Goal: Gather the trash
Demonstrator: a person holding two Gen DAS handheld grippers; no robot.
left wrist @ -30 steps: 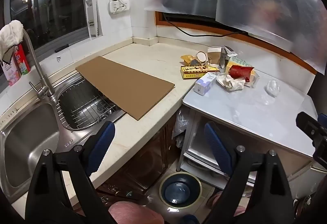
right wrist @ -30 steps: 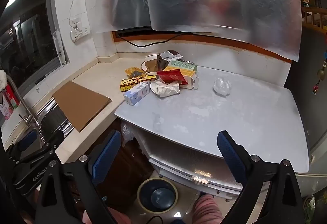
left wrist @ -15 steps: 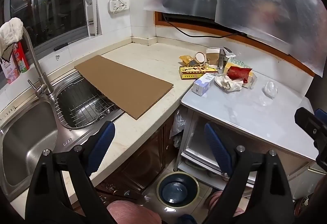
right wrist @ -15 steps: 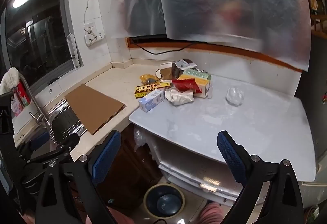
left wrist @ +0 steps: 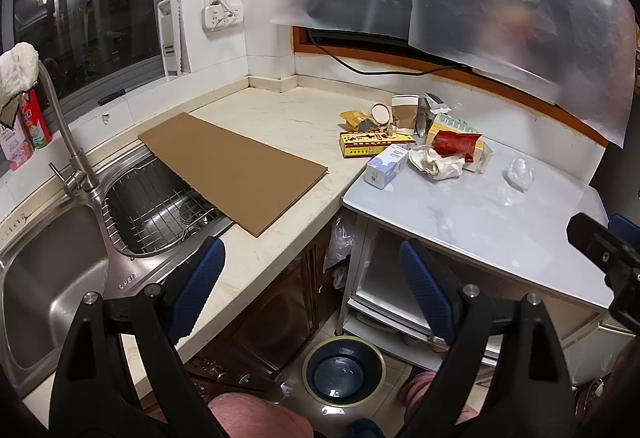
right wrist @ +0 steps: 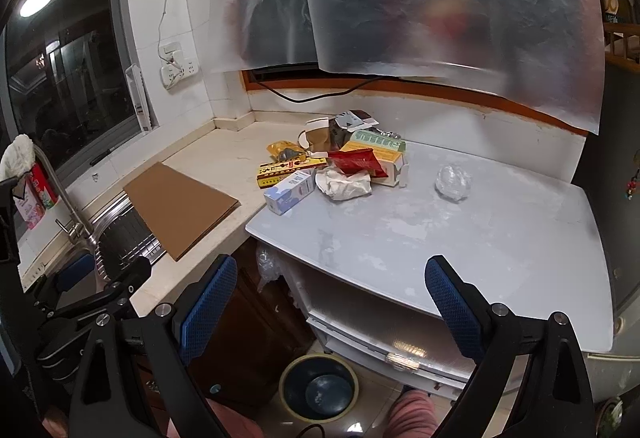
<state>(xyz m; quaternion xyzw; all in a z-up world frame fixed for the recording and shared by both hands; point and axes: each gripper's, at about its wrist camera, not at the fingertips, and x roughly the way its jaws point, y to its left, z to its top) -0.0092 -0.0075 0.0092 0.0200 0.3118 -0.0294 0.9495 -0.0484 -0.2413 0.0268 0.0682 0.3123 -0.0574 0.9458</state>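
**A:** Where is the trash, and what are your fingers doing?

**B:** Both my grippers are spread wide and carry nothing. The left gripper [left wrist: 310, 278] and the right gripper [right wrist: 332, 298] hang in front of the counters, well apart from everything. The trash pile [right wrist: 340, 166] sits at about twelve o'clock from my right fingers, straddling the seam between the stone counter [left wrist: 280, 118] and the white table [right wrist: 480, 238]. The bin [right wrist: 318, 386] stands on the floor at six o'clock, between my fingers.

**A:** What would you take first?

**B:** I judge the blue-and-white carton [right wrist: 290, 192] easiest: it lies nearest, at the pile's eleven o'clock edge, with flat sides. I would span its narrow width, not its length. The crumpled paper [right wrist: 344, 184] touches the red packet [right wrist: 356, 162], so pinching it low risks dragging the packet. The clear plastic wad [right wrist: 452, 178] sits alone at one o'clock; it should crush easily.
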